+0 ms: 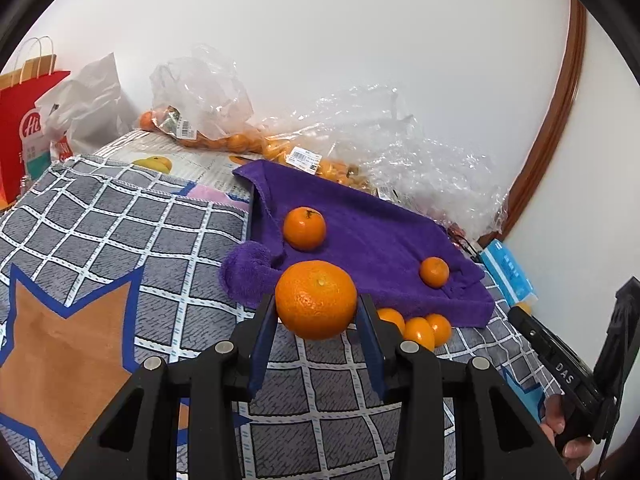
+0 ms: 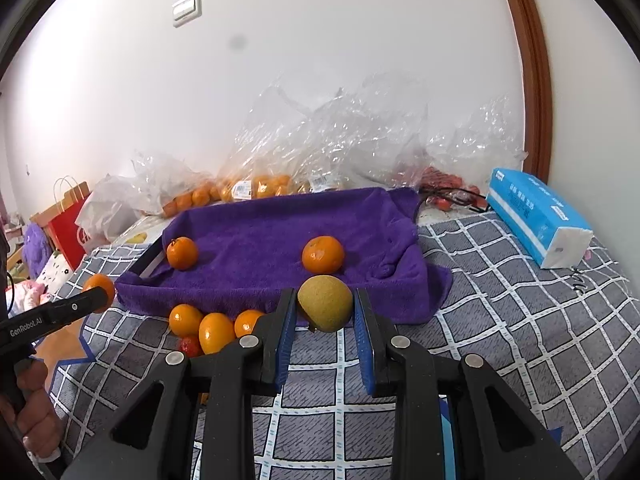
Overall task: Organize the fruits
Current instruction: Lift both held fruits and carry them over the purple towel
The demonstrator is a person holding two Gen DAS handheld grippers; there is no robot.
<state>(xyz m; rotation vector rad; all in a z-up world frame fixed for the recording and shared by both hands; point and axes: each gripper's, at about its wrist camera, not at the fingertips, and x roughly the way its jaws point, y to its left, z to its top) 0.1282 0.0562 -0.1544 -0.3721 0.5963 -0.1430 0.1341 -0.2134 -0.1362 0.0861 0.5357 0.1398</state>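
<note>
- Left gripper (image 1: 316, 312) — clamped on large orange (image 1: 316, 299).
- Right gripper (image 2: 325, 312) — clamped on greenish pear (image 2: 325, 308).
- Advice: lower each onto far purple towel (image 2: 260, 240) gently; release clear of resting oranges.

The left hand-held gripper (image 1: 317, 308) has its blue-padded fingers (image 1: 262, 344) closed on an orange (image 1: 316, 299), held off the bed. The right hand-held gripper (image 2: 325, 312) clamps a yellow-green fruit (image 2: 325, 308) likewise, fingers level and pointing forward.

Bed (image 2: 520, 320), grey checked cover: purple towel-lined tray (image 2: 280, 232), loose oranges (image 2: 216, 330), tissue pack (image 2: 536, 216), bagged fruit (image 2: 256, 188).
</note>
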